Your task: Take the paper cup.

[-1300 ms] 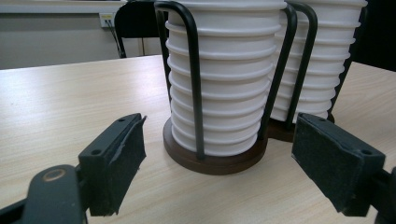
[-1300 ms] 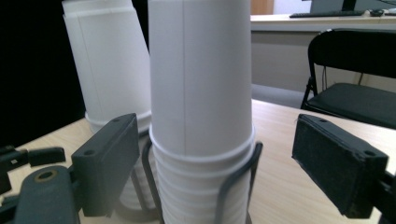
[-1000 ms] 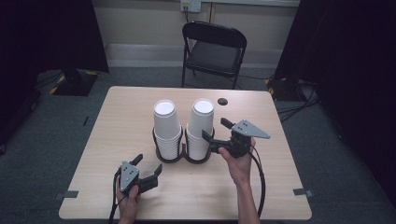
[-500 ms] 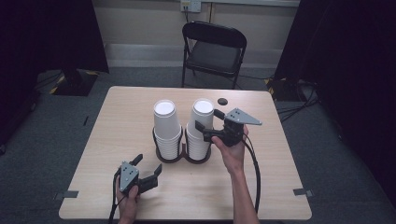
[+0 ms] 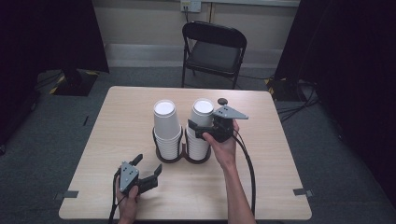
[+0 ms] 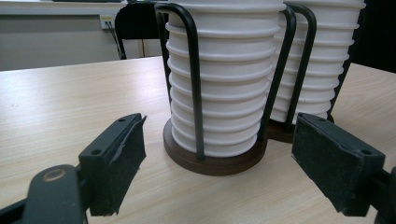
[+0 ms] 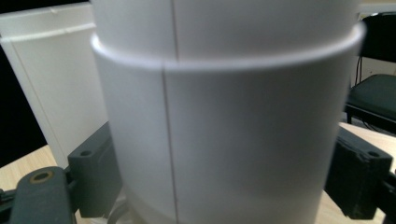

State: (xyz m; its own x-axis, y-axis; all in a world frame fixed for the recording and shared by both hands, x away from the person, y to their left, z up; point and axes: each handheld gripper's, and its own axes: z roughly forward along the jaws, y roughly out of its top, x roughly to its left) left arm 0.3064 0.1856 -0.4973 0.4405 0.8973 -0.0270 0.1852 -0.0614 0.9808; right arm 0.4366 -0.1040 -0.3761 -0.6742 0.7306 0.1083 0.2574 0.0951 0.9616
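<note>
The cup stacks [image 6: 233, 79] look like matt white paper, ribbed where the rolled rims nest. Their holder [image 6: 194, 88] is smooth black wire, faintly glossy, on a dark brown wood-look base [image 6: 212, 163]. The counter [image 5: 126, 126] is pale wood-grain laminate, matt. The left hand-held gripper [image 6: 219, 172] has matt black pads [image 6: 119, 163], slightly frayed.

A: In the right gripper view, the cup stack [image 7: 224, 116] is blurred and cut off top and bottom.

B: And the small dark thing [image 5: 222, 101] on the table [image 5: 116, 121]?

A: Too small to tell.

right gripper [image 5: 200, 130] moved onto right cup stack [image 5: 200, 122]
</note>
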